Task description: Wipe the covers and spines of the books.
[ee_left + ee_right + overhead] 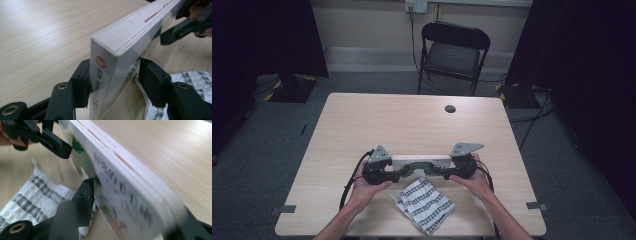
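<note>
Both tools, left (401, 174) and right (443, 173), clamp book (421, 161) (edge-up).

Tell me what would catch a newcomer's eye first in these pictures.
First, the white book held on edge between the left gripper and the right gripper, near the front of the wooden table. Next, the folded patterned cloth lying just in front of it, and the black chair beyond the table.
</note>
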`<move>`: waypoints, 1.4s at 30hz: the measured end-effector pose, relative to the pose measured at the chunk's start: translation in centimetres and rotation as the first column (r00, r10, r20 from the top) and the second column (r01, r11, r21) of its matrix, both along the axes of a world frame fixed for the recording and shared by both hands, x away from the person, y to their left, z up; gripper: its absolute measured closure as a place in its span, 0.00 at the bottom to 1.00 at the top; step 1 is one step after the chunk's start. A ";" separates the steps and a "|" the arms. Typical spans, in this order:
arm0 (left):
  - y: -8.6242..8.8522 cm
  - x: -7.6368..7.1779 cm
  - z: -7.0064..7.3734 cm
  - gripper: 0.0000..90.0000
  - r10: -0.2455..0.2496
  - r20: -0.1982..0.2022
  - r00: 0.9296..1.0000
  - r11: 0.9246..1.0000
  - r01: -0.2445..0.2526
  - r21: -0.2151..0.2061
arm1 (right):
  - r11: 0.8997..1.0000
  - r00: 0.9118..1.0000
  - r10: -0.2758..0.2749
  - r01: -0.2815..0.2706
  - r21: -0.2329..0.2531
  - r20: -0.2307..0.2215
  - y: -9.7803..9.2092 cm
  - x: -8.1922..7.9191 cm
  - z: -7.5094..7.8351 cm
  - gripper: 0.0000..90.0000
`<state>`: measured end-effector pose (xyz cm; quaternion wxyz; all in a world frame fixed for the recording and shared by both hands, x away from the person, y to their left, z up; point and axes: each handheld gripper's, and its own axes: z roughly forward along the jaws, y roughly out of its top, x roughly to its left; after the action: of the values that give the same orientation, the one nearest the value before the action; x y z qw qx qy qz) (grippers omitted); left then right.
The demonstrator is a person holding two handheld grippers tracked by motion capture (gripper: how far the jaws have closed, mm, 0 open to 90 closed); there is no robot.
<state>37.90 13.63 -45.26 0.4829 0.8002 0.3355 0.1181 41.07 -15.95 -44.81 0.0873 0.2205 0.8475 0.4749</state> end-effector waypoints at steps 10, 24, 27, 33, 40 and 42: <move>1.0 -0.5 0.4 0.34 0.017 -0.056 0.998 0.999 -0.016 0.031 | 0.999 0.999 0.041 -0.041 -0.007 -0.014 0.5 0.4 -0.4 0.57; 2.5 -3.3 0.1 0.41 -0.120 -0.107 0.987 0.993 0.118 -0.022 | 0.999 0.999 0.032 -0.031 0.014 -0.028 0.2 0.4 -0.2 0.58; 1.1 -3.9 -0.4 0.50 -0.164 -0.101 0.981 0.986 0.165 0.000 | 1.000 0.999 0.026 -0.025 0.014 -0.029 0.2 0.3 -0.2 0.56; -1.4 -3.8 -1.3 0.49 -0.186 -0.119 0.975 0.980 0.192 0.047 | 1.000 0.999 0.025 -0.025 0.014 -0.037 0.2 0.4 -0.4 0.56; -3.3 -4.3 -2.6 0.51 -0.229 -0.117 0.966 0.961 0.243 0.129 | 1.000 0.999 0.024 -0.024 0.014 -0.034 0.1 0.4 -0.4 0.56; -3.4 -4.4 -2.9 0.50 -0.220 -0.123 0.968 0.964 0.236 0.126 | 1.000 0.999 0.023 -0.022 0.014 -0.033 0.2 0.4 -0.4 0.55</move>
<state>33.55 10.27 -48.19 0.4172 0.8706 0.2576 0.0414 41.43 -15.78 -45.23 0.0665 0.2194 0.8481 0.4777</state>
